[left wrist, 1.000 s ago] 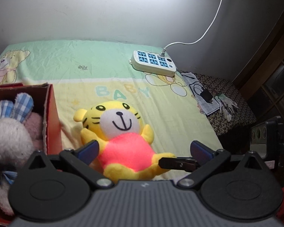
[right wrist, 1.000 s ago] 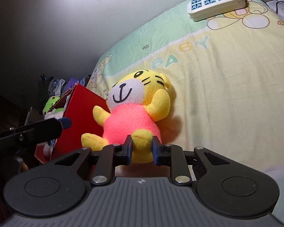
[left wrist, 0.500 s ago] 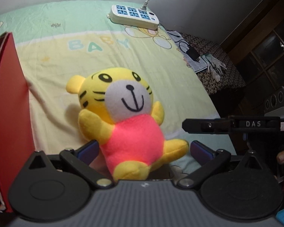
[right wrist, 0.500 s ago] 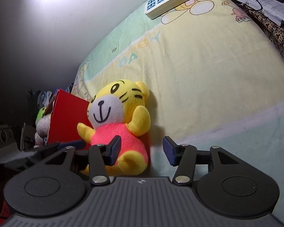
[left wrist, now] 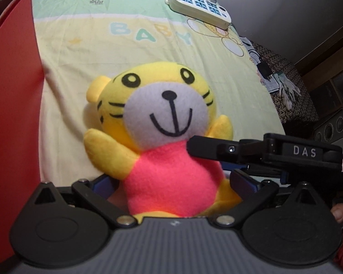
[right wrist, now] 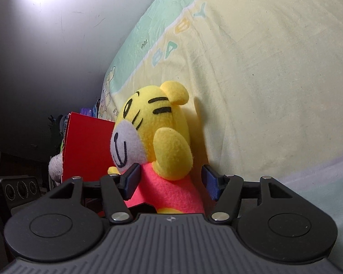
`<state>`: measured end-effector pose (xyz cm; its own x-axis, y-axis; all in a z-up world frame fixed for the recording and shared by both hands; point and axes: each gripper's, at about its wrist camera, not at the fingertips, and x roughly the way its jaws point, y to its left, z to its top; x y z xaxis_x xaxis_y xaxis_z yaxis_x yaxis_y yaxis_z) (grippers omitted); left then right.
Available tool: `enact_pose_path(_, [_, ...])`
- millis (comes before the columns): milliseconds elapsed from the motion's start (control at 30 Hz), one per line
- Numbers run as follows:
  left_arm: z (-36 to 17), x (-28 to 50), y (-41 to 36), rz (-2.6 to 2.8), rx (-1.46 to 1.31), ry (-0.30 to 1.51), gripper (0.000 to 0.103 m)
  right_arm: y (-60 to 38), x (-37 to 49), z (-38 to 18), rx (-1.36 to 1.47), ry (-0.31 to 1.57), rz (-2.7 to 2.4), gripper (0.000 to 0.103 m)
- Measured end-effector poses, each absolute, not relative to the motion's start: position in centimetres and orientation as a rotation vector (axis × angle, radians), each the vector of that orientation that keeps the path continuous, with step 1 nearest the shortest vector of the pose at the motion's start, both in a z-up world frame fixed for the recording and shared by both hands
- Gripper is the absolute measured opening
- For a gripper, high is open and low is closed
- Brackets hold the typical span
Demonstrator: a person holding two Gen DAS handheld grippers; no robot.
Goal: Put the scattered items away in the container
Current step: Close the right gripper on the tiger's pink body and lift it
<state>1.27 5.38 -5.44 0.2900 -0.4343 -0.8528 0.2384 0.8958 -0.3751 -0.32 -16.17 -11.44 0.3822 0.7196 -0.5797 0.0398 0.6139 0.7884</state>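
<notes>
The tiger toy (left wrist: 169, 141), yellow with a white muzzle and a pink body, sits on the bed (left wrist: 80, 52) just right of the red box (left wrist: 11, 114), facing the left wrist camera. Its pink belly fills the space between the two blue pads of the left claw (left wrist: 171, 182), which stand on either side of the body; the claw is spread around the toy, and whether the pads press into the plush cannot be told. From the right wrist view, the same toy (right wrist: 157, 137) is seen side-on, with its raised arm toward the camera. The right claw (right wrist: 171, 182) is released, its pads wide apart with the pink body and arm between them and a gap showing on the right side. In the left view, one black finger of the right claw (left wrist: 217, 149) reaches in from the right and lies across the toy's chest, below its chin. The red box (right wrist: 87, 146) stands behind the toy in the right view, with a pale plush toy (right wrist: 55, 167) poking out at its near corner. Farther up the bed, near the wall, a white power strip (left wrist: 200, 8) with blue sockets lies on the printed sheet.
</notes>
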Motion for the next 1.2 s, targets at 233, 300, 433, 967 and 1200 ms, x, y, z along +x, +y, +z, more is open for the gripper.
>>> enact_pose_path(233, [-6.1,1.4,5.0,-0.471,-0.168,1.213,0.099,-16.2,-0.5,-11.5,0.871,1.136,0.543,0.040])
enact_pose_path(300, [-5.8,1.0,4.8,-0.490,-0.148,1.200,0.098,-16.3,-0.9,-11.2,0.865,1.137,0.537,0.038])
enact_pose_path(433, [-4.8,-0.2,4.6,-0.550,-0.126,1.172,0.097,-16.6,-2.0,-10.4,0.854,1.135,0.522,0.037])
enact_pose_path(967, [-3.5,-5.5,5.0,-0.683,0.007,1.135,0.096,-16.0,-9.2,-8.7,0.850,1.099,0.475,0.037])
enact_pose_path(1200, [-2.7,-7.2,6.6,-0.793,0.070,1.111,0.096,-14.3,-12.4,-7.8,0.872,1.054,0.410,0.037])
